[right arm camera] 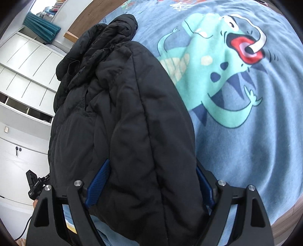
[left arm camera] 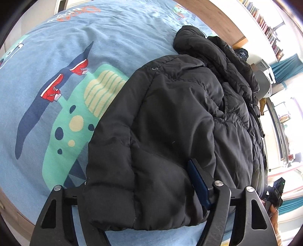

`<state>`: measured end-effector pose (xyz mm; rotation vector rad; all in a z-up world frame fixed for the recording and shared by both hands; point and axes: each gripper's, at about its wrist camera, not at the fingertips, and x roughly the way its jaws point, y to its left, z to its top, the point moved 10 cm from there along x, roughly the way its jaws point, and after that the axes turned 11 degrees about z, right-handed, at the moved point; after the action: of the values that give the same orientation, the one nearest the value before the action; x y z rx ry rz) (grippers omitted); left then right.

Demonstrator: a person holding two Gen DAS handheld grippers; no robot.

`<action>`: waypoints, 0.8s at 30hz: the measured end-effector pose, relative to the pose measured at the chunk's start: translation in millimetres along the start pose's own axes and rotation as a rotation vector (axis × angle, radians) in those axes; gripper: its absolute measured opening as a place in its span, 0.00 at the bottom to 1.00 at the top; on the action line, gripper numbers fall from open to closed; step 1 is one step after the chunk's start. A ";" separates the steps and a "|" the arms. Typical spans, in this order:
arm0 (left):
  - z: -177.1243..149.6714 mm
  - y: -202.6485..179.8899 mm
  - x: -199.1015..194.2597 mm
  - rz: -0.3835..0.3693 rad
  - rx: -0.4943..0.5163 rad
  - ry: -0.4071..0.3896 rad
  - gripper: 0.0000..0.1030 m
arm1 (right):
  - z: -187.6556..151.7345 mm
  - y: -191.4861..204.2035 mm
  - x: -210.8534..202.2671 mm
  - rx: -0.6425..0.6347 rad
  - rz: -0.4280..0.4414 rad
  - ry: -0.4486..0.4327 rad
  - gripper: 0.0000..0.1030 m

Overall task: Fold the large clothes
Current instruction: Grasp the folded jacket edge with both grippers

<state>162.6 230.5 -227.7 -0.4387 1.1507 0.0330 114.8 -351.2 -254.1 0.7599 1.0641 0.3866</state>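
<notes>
A black puffy jacket (left arm camera: 180, 106) lies bunched and folded on a blue bedspread with a green dinosaur print (left arm camera: 62, 121). My left gripper (left arm camera: 140, 170) straddles the jacket's near padded edge. Its right blue pad (left arm camera: 197, 181) presses into the fabric, and its left finger is buried under the fabric. In the right wrist view the same jacket (right arm camera: 121, 106) fills the space between the jaws of my right gripper (right arm camera: 153, 164). There, both blue pads (right arm camera: 98, 181) squeeze the thick fold from either side.
The bedspread (right arm camera: 246, 151) stretches wide beside the jacket. The bed's wooden frame (left arm camera: 214, 17) runs along the far side. White cupboards (right arm camera: 22, 75), teal curtains (right arm camera: 41, 24) and bookshelves (left arm camera: 265, 24) stand beyond. Part of the other gripper's body (left arm camera: 276, 191) shows at the edge.
</notes>
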 end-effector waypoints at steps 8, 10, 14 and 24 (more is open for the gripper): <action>-3.4 -2.6 -4.7 -0.018 -0.022 -0.008 0.58 | -12.7 1.9 -9.1 0.016 0.036 -0.010 0.81; -3.4 -2.4 -6.2 -0.018 -0.029 -0.013 0.54 | -13.3 2.7 -9.9 0.019 0.039 -0.019 0.78; -4.5 -2.5 -10.7 -0.023 -0.042 -0.021 0.48 | -16.0 2.5 -14.5 0.037 0.049 -0.042 0.63; -9.3 -8.5 -16.5 -0.045 -0.052 -0.034 0.43 | -21.0 8.7 -13.0 0.043 0.037 -0.059 0.48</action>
<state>149.7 222.6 -213.4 -0.5090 1.1083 0.0310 90.9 -345.5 -245.2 0.8251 1.0067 0.3717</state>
